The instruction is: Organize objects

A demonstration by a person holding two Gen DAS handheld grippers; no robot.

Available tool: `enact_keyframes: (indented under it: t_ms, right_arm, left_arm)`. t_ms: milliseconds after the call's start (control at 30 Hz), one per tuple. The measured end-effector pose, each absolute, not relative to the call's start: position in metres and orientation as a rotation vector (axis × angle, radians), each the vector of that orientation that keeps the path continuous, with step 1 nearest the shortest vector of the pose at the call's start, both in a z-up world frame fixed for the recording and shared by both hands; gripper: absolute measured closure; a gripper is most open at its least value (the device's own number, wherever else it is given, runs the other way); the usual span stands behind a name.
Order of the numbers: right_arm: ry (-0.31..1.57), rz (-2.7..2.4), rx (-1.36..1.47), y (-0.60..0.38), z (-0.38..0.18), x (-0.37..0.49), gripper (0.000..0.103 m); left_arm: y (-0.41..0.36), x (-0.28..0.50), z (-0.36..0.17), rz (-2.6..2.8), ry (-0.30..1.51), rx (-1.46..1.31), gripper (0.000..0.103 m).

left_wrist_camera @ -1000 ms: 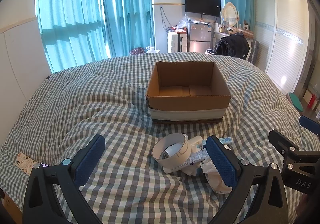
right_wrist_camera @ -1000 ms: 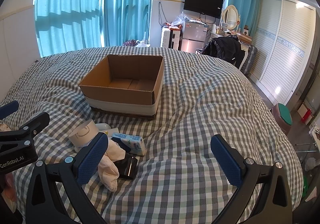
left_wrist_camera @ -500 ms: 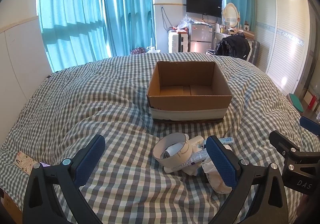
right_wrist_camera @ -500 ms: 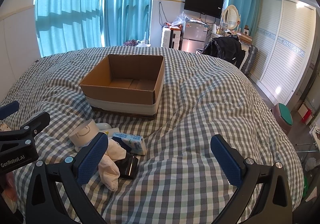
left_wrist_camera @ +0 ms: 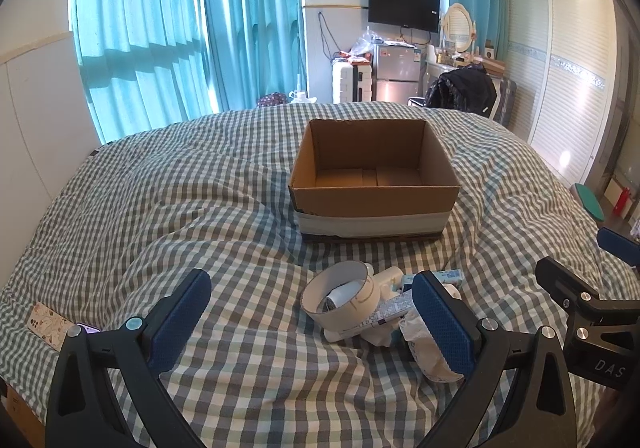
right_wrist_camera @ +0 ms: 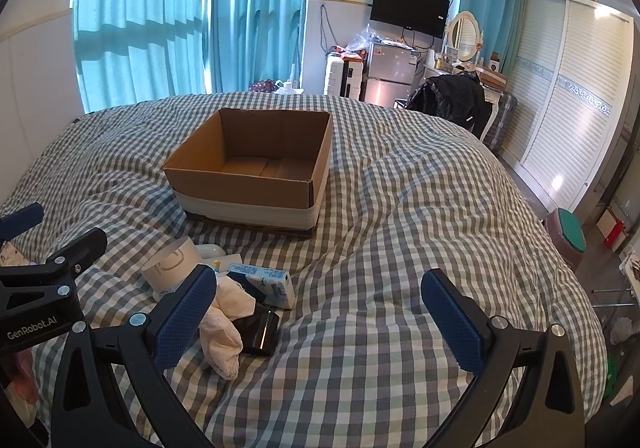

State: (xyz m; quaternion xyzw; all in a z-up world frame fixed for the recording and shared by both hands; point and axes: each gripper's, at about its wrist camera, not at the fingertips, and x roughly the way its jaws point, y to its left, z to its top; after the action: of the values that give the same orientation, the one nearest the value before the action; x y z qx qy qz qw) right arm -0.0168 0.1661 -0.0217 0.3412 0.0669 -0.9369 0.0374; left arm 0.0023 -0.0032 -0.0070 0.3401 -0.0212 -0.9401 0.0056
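Nothing has shifted since the earlier frames: both your left gripper [left_wrist_camera: 308,312] and right gripper [right_wrist_camera: 320,312] hang wide and empty. Your pile [left_wrist_camera: 360,304] lies near the bed's near edge, before the cardboard box [left_wrist_camera: 374,184]. Tangled items, seemingly overlapping, may drag together.

Legible markings, two entries.
1. "GenRobot.AI", white lettering on the black body of the left hand-held gripper [right_wrist_camera: 38,290], seen in the right wrist view.
2. "DAS", partial, on the right hand-held gripper [left_wrist_camera: 592,312], left wrist view.
Package print was too small to read.
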Motion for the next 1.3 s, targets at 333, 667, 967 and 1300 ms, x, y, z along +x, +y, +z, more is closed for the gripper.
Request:
enact_keyframes:
  t_ms: [333, 667, 967, 1300]
  right_arm:
    - [0.233, -2.854, 1.026, 0.159, -0.019, -0.009, 0.0]
    - [0.256, -2.747, 1.156, 0.154, -0.054, -0.022, 0.009]
    - [0.277, -2.489, 1.336, 0.13, -0.118, -0.042, 0.047]
    - [0.187, -2.577, 1.199, 0.157, -0.093, -0.051, 0.091]
  left_arm:
    - [-0.008, 0.006, -0.004, -2.934, -0.047, 1.049, 0.0]
    - [-0.004, -0.009, -0.039, -2.861, -0.099, 1.169, 0.0]
    - [-0.011, -0.03, -0.085, -2.754, -0.167, 1.323, 0.001]
    - [-0.003, -0.055, -0.092, -2.772, -0.136, 1.368, 0.001]
